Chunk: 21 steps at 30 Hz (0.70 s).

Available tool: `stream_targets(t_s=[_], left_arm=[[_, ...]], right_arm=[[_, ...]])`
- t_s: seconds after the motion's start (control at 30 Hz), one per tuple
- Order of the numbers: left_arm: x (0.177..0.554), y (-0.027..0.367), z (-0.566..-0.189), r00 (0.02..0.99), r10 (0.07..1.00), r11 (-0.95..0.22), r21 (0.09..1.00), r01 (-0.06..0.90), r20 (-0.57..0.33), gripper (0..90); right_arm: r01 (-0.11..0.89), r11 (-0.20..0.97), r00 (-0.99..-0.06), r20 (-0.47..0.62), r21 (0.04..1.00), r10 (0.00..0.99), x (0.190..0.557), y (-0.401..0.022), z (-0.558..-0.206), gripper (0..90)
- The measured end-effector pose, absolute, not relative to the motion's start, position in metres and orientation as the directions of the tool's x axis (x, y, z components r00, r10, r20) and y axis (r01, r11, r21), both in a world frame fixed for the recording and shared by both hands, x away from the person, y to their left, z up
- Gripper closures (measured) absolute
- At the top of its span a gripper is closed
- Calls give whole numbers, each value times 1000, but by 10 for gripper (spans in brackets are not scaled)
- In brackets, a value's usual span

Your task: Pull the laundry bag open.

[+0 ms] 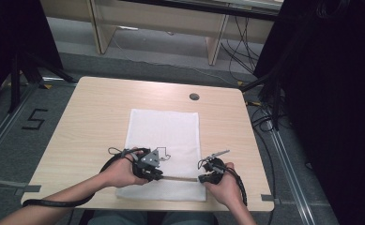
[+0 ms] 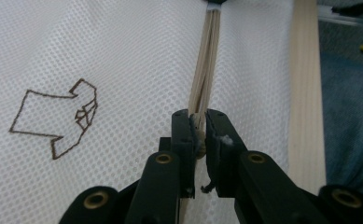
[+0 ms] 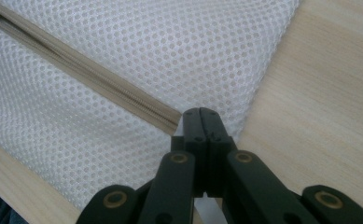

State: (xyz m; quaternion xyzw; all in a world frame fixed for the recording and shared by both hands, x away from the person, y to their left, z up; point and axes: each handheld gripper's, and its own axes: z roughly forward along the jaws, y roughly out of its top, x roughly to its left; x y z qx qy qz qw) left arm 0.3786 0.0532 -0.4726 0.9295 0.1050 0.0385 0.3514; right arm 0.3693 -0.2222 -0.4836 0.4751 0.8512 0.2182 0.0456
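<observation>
Flat on the pale wooden tabletop (image 1: 86, 122) lay a white mesh laundry bag (image 1: 166, 136), rectangular, its short near edge almost at the tabletop's near edge. A beige zipper (image 1: 180, 178) ran across the bag close to that near edge, and a small brown outline drawing of a folded shirt (image 2: 58, 119) was printed on the mesh.

From the high view, the person's two hands came in from the bottom and met over the near end of the bag, one at each end of the zipper. The left claw (image 1: 155, 174) sat at the zipper's left part, inside the bag's left edge, with the left hand (image 1: 119, 172) wrapped around its body. In the left gripper view its jaws were closed almost fully, pinching the small beige zipper pull (image 2: 198, 135) between the pads, with the beige tape running straight away from the tips.

The right claw (image 1: 203, 177) was at the zipper's right end, near the bag's right edge, held by the right hand (image 1: 226, 185). In the right gripper view its jaws were pressed fully together, their tips sitting at the end of the zipper tape (image 3: 170, 119) on the mesh; whether they clamped mesh fabric between them could not be told. Bare tabletop showed just beside the bag's edge there.
</observation>
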Motion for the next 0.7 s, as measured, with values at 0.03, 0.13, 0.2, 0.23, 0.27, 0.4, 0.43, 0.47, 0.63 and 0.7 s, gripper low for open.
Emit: stream_targets(t_s=[0.03, 0.13, 0.2, 0.23, 0.27, 0.4, 0.43, 0.47, 0.63, 0.7], left_arm=[[378, 53, -473, 973, 231, -726, 663, 180, -12, 819], [377, 53, -473, 973, 232, -726, 664, 178, -7, 819], [377, 54, -472, 972, 235, -726, 664, 179, -5, 819], [378, 55, -472, 974, 227, -724, 668, 173, -6, 819], [377, 56, -472, 971, 238, -720, 669, 184, -12, 819], [378, 60, -471, 972, 235, -717, 673, 182, -12, 819], [377, 60, -472, 969, 245, -717, 669, 194, -18, 819], [377, 61, -471, 969, 244, -719, 667, 197, -24, 819], [376, 63, -471, 968, 248, -716, 669, 197, -19, 819], [377, 65, -470, 970, 243, -723, 666, 183, -3, 819]], right_arm=[[788, 454, -545, 130, 415, 828, 369, -222, -484, 900], [792, 451, -541, 131, 412, 831, 369, -222, -484, 900], [792, 451, -541, 131, 413, 831, 369, -222, -484, 900], [792, 450, -541, 131, 413, 831, 369, -222, -484, 900], [790, 452, -544, 133, 413, 829, 369, -222, -484, 900], [791, 451, -542, 132, 413, 830, 369, -222, -484, 900], [791, 451, -542, 132, 412, 830, 369, -222, -484, 900], [790, 453, -543, 131, 413, 829, 369, -222, -484, 900], [790, 454, -545, 131, 412, 828, 369, -222, -484, 900], [790, 453, -544, 131, 413, 829, 369, -222, -484, 900]])
